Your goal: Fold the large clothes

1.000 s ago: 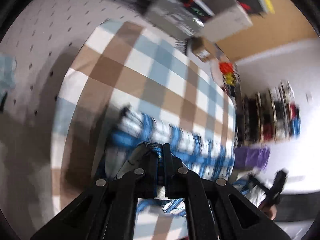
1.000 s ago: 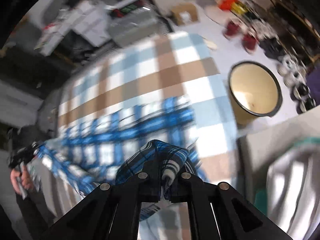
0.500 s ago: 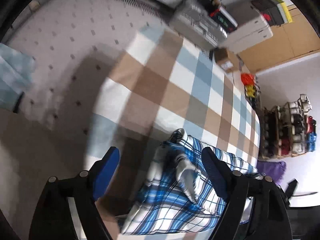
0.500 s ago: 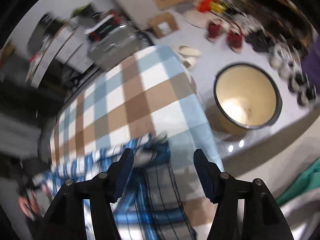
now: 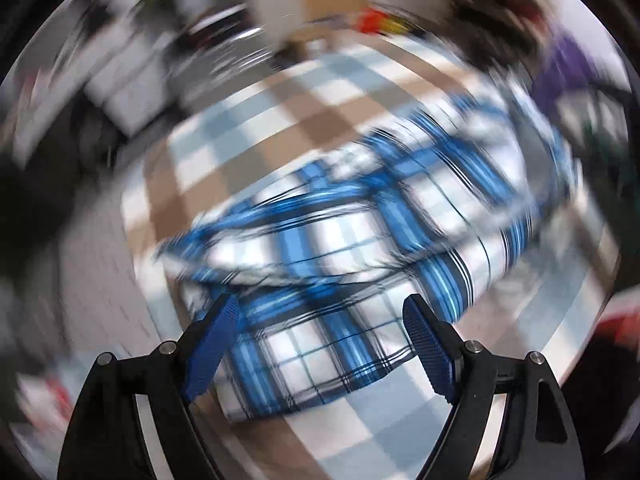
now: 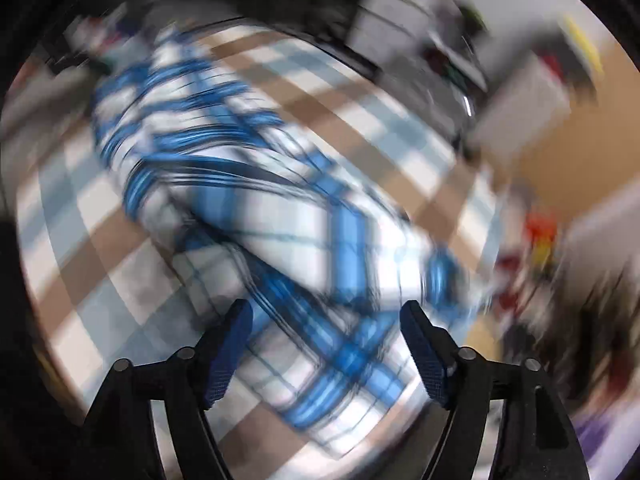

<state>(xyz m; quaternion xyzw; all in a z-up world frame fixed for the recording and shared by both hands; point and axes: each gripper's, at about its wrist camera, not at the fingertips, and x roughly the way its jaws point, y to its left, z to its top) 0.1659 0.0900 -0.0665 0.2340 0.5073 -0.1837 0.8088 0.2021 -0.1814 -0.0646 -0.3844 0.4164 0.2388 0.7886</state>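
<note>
A blue, white and black plaid shirt (image 5: 352, 240) lies folded in a long band on a table with a brown, light blue and white checked cloth (image 5: 320, 92). Both views are blurred by motion. My left gripper (image 5: 320, 344) is open and empty, just above the near end of the shirt. My right gripper (image 6: 326, 344) is open and empty too, over the shirt's (image 6: 280, 220) other end. The blue pads (image 6: 228, 356) stand wide apart in both views.
Blurred boxes and equipment (image 6: 460, 52) stand beyond the table. Something red and yellow (image 6: 540, 232) lies on the floor at the right. A purple thing (image 5: 568, 60) shows at the far right of the left wrist view.
One second ago both grippers were shut on the shirt. They let go, opened, and both have swung round fast; the shirt now lies folded on the cloth.
</note>
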